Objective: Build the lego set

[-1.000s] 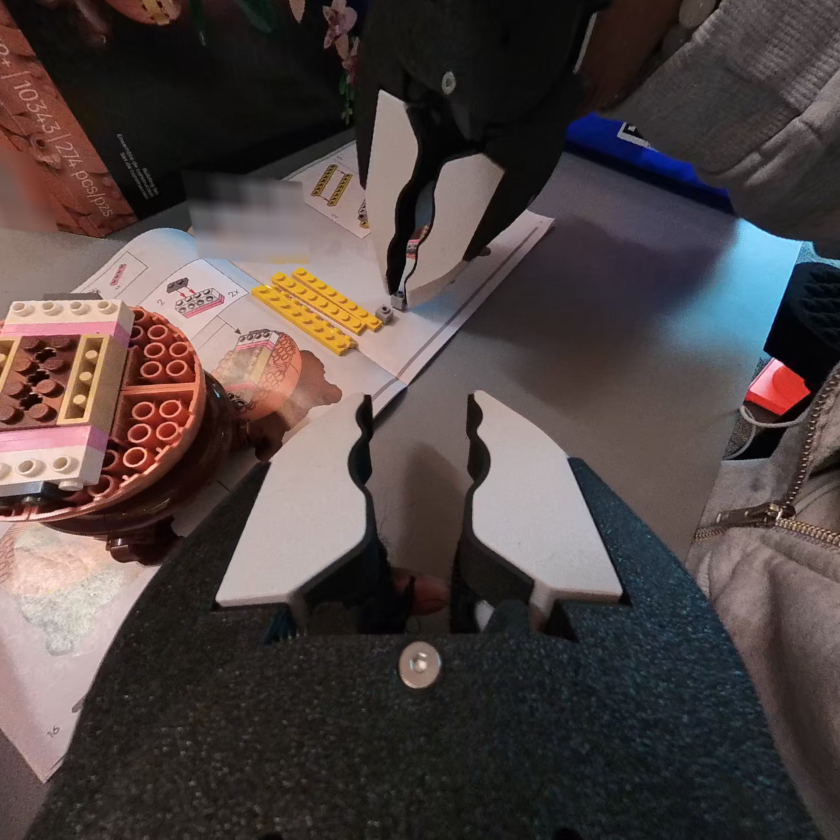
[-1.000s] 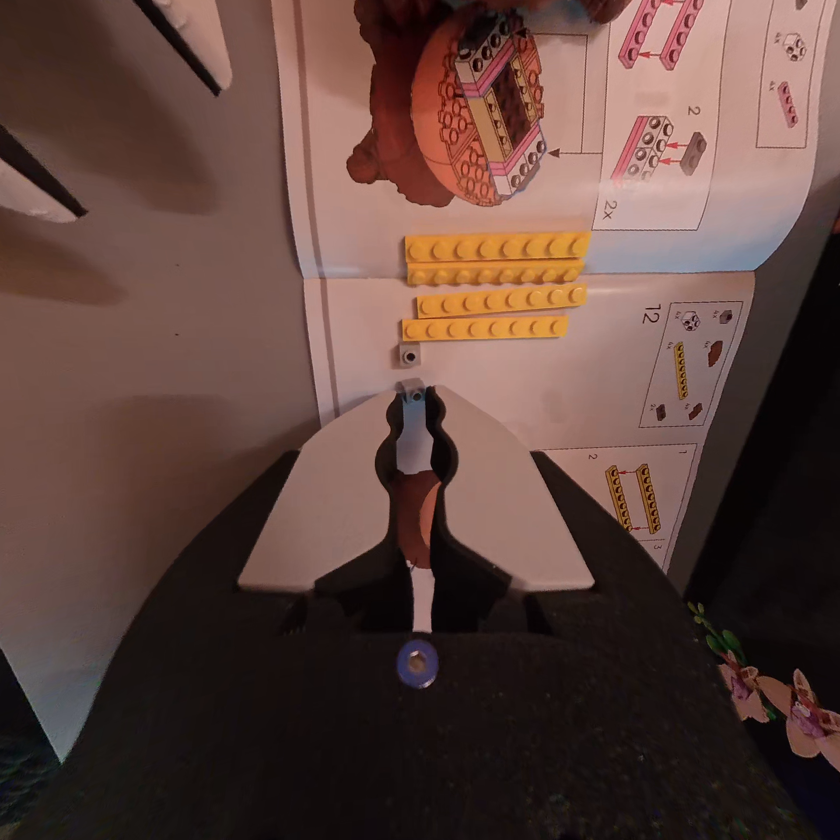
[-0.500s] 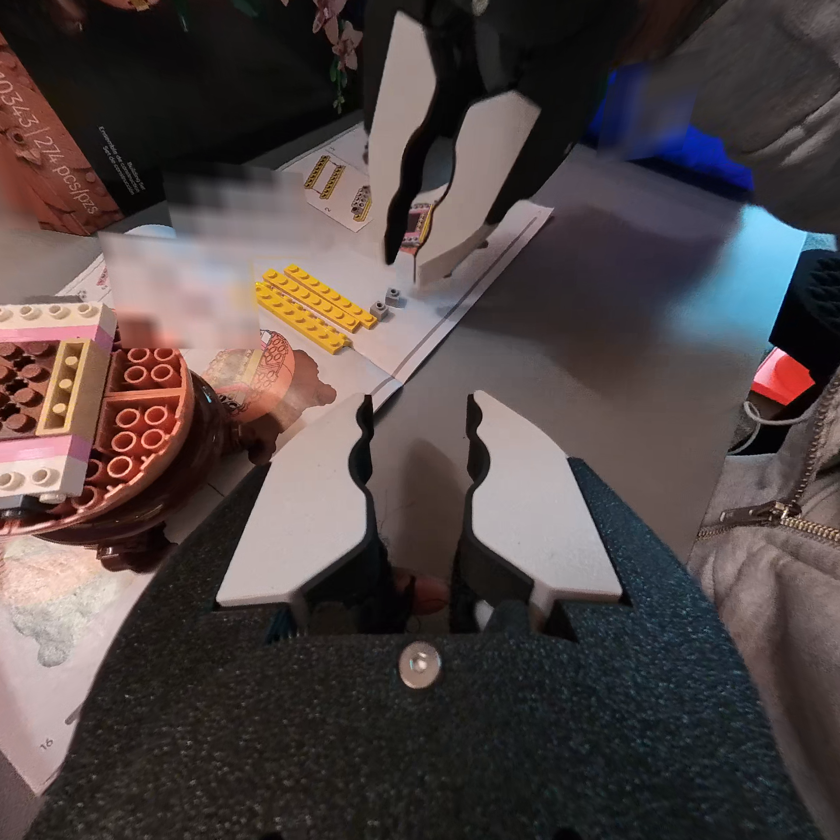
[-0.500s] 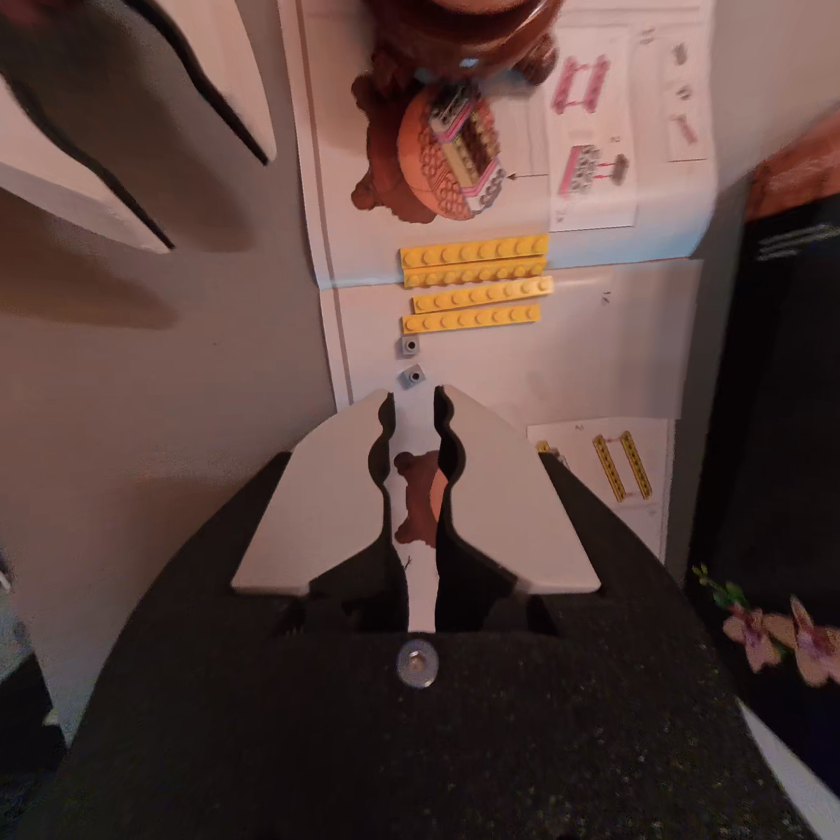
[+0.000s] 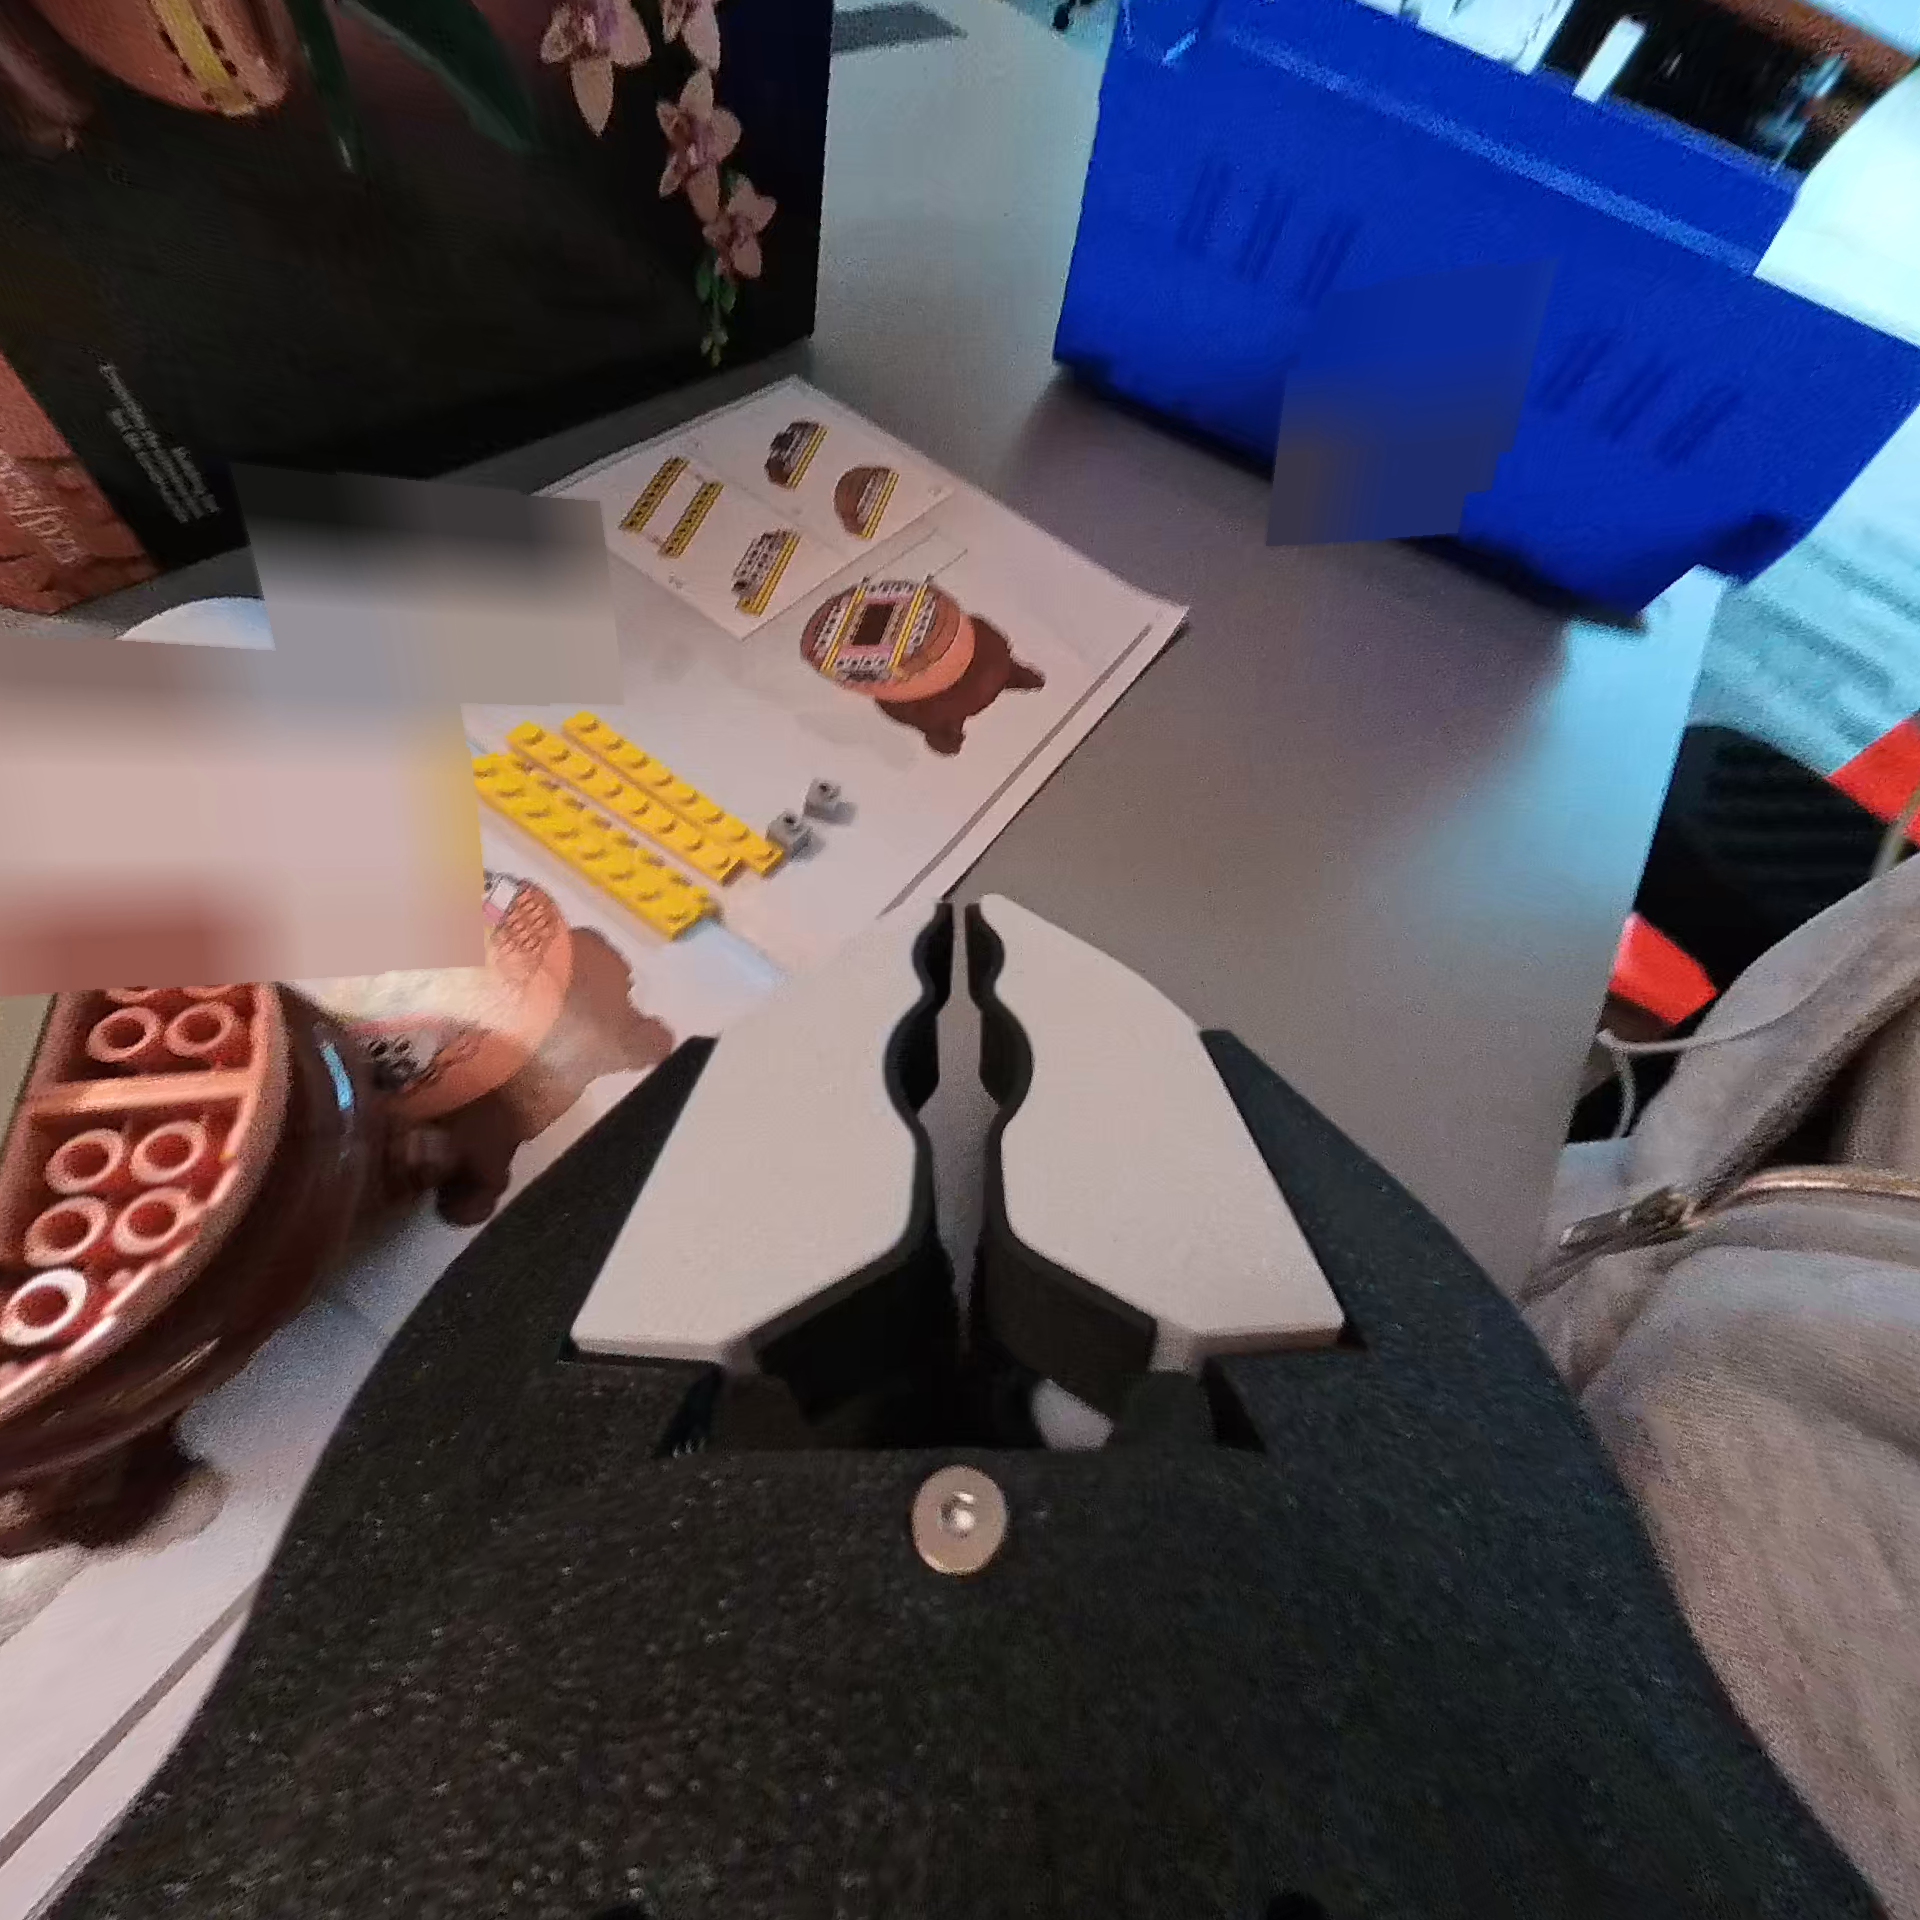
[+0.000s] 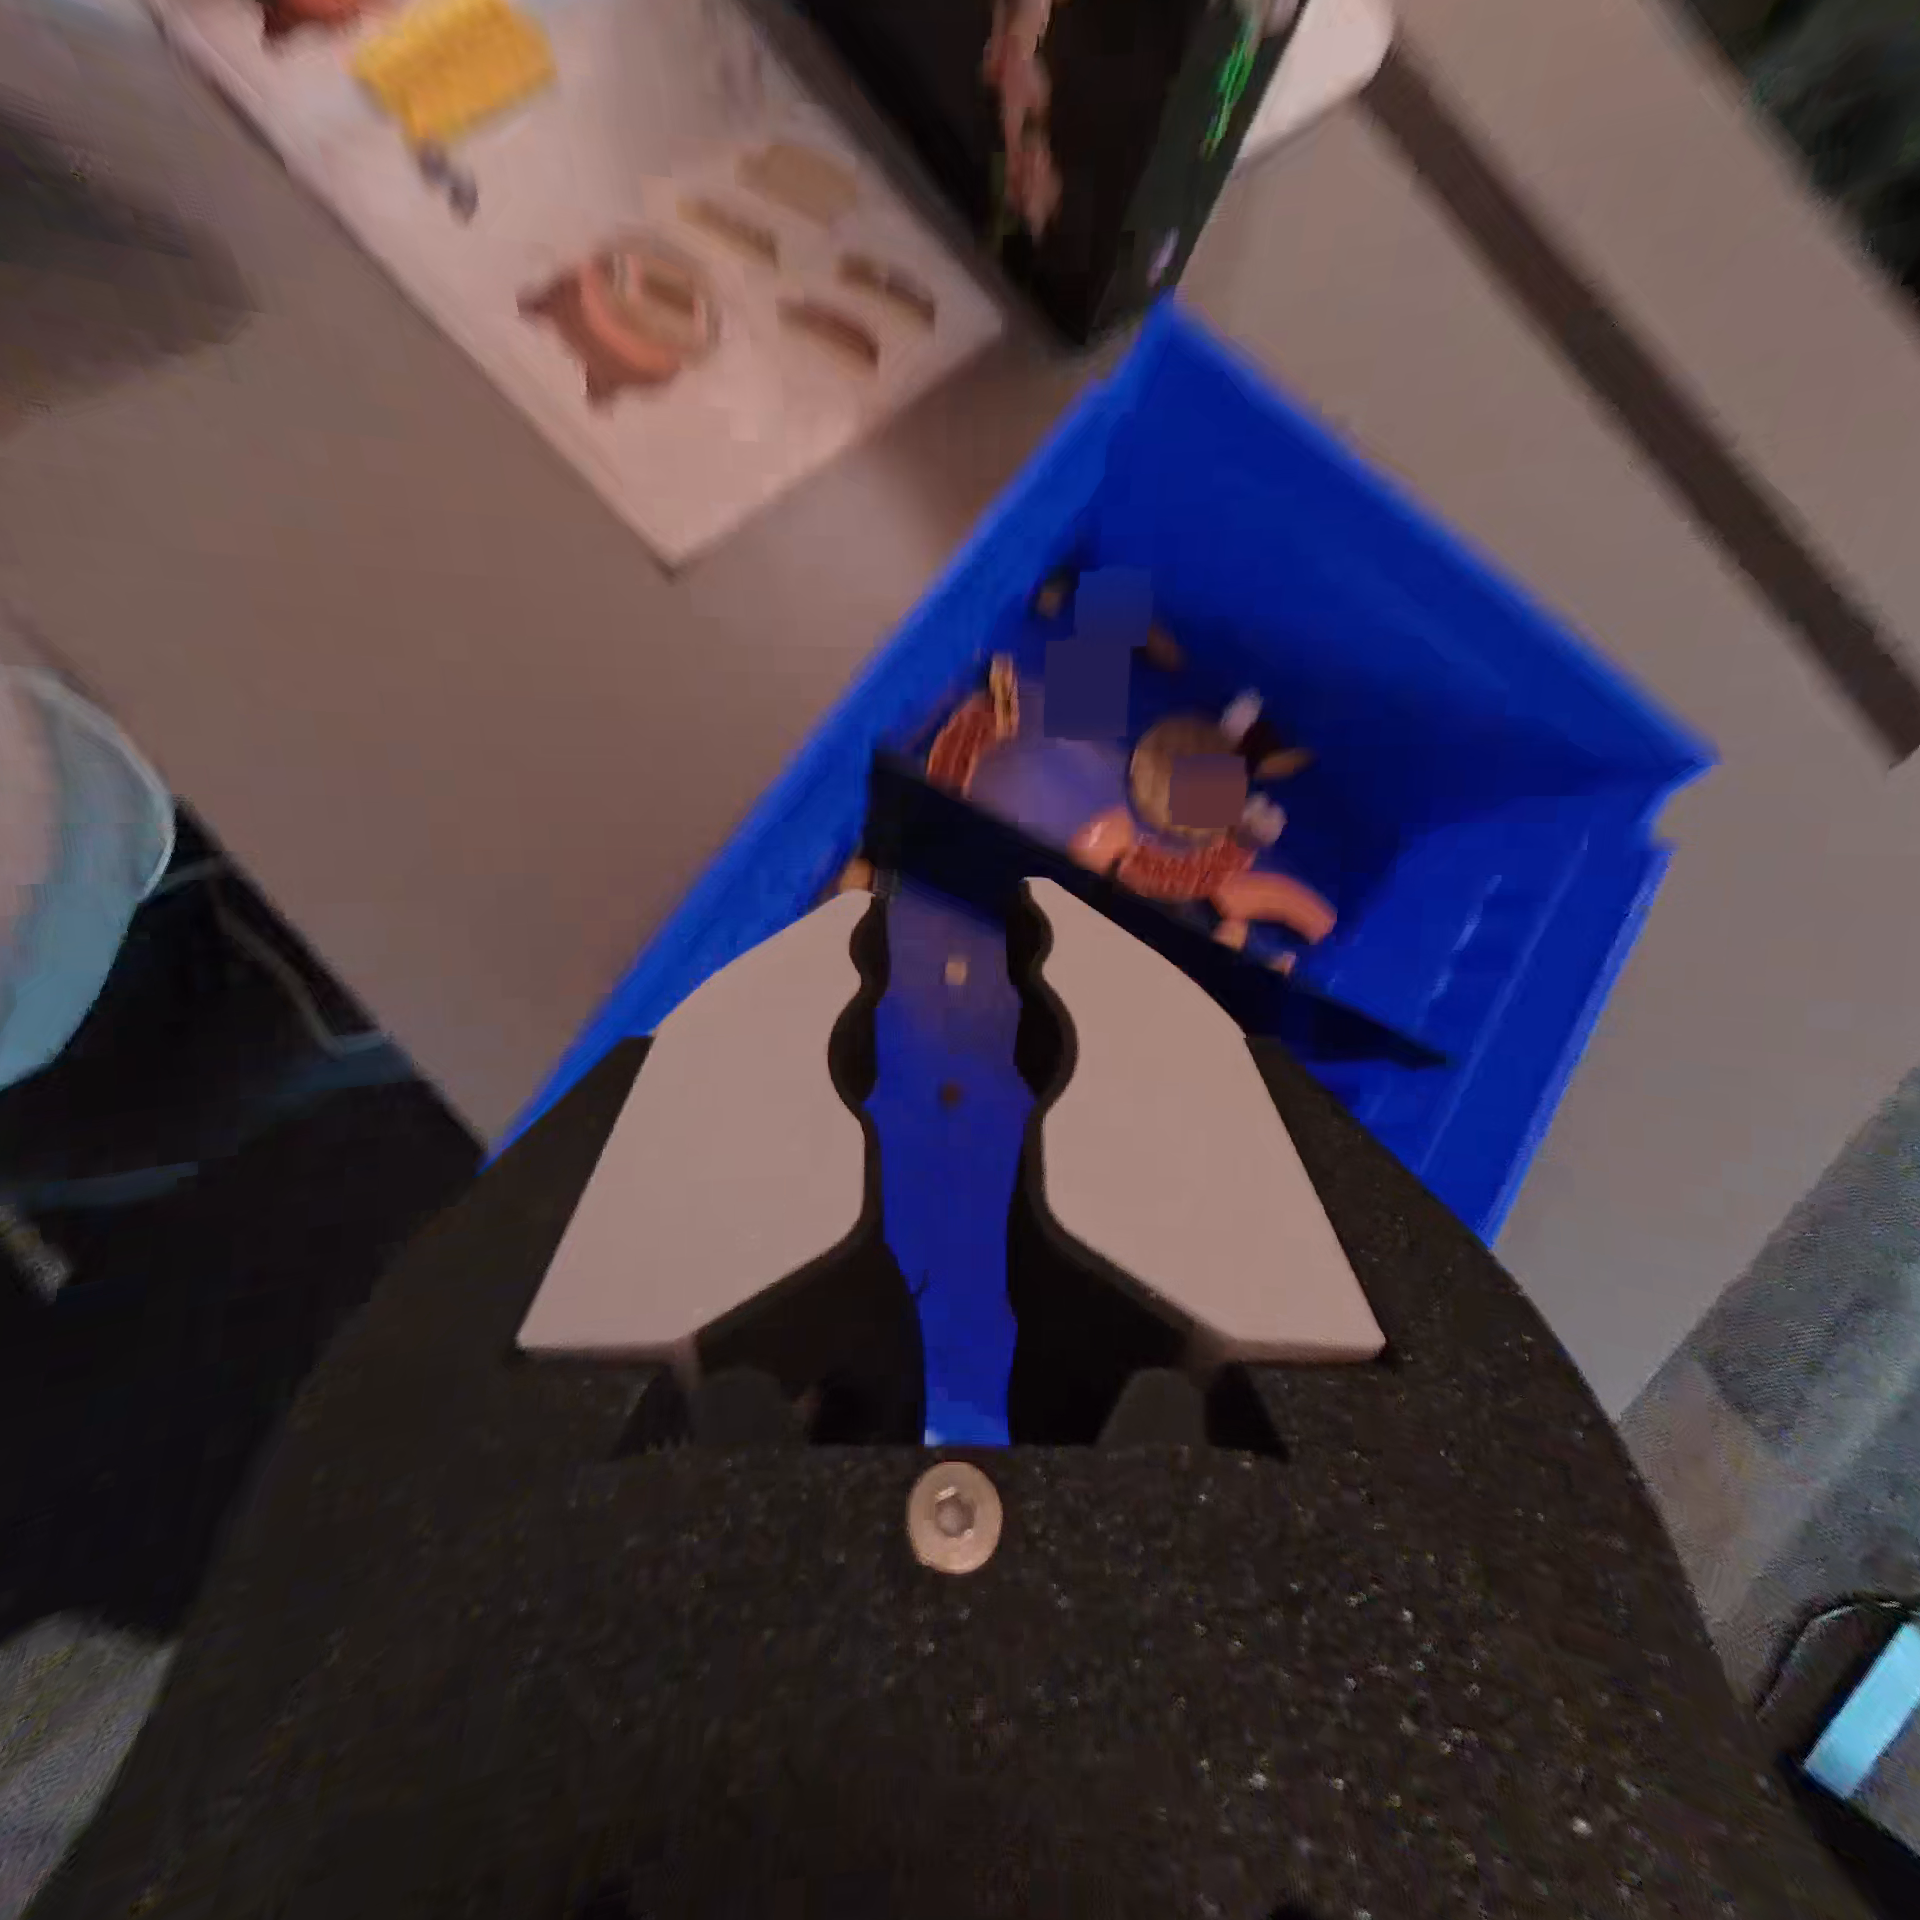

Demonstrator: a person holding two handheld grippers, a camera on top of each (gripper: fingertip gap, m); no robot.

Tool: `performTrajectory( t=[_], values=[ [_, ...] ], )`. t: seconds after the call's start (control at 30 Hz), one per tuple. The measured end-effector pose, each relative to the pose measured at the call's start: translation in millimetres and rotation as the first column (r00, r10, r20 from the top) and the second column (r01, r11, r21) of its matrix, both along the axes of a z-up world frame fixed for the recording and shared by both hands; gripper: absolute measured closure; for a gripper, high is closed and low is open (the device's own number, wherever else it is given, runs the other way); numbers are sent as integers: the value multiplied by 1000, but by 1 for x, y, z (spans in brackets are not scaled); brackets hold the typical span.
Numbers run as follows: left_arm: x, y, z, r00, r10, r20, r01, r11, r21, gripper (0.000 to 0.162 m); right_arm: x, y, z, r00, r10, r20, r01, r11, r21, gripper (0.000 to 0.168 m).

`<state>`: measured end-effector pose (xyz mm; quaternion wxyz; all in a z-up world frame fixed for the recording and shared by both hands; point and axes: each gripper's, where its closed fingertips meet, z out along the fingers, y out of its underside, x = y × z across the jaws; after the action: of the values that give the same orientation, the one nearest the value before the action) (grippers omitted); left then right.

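Hovering empty, right gripper (image 6: pixel 948 902) is parted above the blue parts bin (image 6: pixel 1475 665) at frame centre. Left gripper (image 5: pixel 956 920) is pinched closed on nothing. Yellow plates (image 5: pixel 613 821) and two grey studs (image 5: pixel 808 821) wait on the instruction booklet (image 5: pixel 997 665); the brown round base (image 5: pixel 125 1195), lower left, looks only partly built.

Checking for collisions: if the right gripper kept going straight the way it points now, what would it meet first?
Probably the blue bin: the open right gripper aims into it, toward the black divider and the loose pieces beyond. Depth is unclear.
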<state>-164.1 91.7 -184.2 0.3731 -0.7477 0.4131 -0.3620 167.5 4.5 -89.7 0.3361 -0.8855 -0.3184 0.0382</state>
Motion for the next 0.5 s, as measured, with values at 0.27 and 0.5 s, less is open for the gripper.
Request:
performTrajectory(
  t=[0.27, 0.5],
  values=[
    [37, 11, 3, 994, 12, -105, -12, 1000, 2, 161, 20, -29, -87, 981, 182, -63, -190, 966, -173, 141],
    [64, 18, 3, 977, -9, -212, 13, 1000, 20, 159, -3, -18, -108, 924, 361, -123, -376, 918, -130, 143]
  ],
)
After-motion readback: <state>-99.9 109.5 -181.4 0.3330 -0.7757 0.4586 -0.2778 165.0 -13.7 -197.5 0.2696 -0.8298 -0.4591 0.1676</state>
